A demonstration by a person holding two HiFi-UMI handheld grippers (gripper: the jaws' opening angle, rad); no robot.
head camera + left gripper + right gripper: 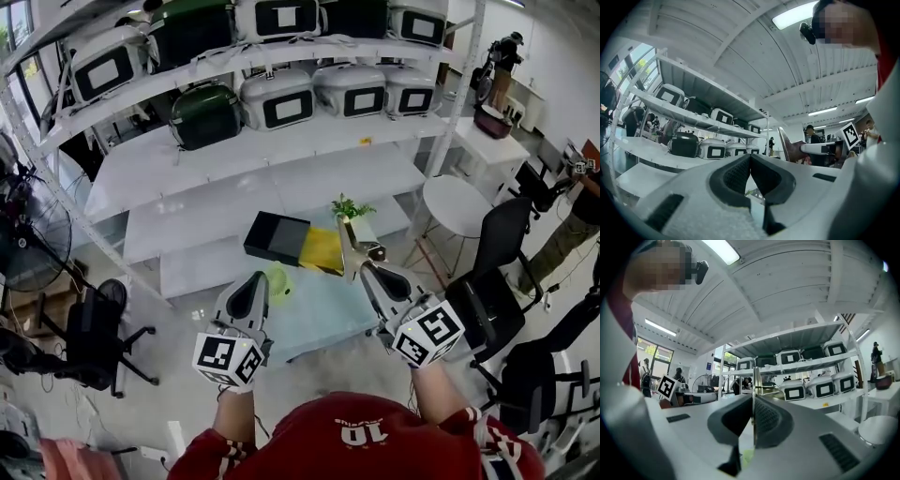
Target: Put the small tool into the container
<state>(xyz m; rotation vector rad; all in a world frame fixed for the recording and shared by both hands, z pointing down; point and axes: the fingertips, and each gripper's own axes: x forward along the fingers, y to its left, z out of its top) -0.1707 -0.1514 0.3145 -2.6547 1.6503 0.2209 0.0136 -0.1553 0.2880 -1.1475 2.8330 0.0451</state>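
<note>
My right gripper [367, 264] is shut on a small tool [349, 242], a thin metal blade that sticks up past the jaws. The right gripper view shows the blade [754, 380] edge-on between the pads. In the left gripper view the tool [788, 144] shows at the right, held up in the air. My left gripper [253, 287] is shut with nothing in it, its pads meeting in a point [750, 164]. Both grippers are raised above a low glass table [328, 309]. A black box-like container [277, 237] lies on the table's far side.
Next to the black container lie a yellow sheet-like thing [323, 249], a pale green object [279, 280] and a small plant [350, 207]. White shelving [281, 150] with several appliances stands behind. Black office chairs [94, 337] flank the table; a round white stool [459, 206] is at the right.
</note>
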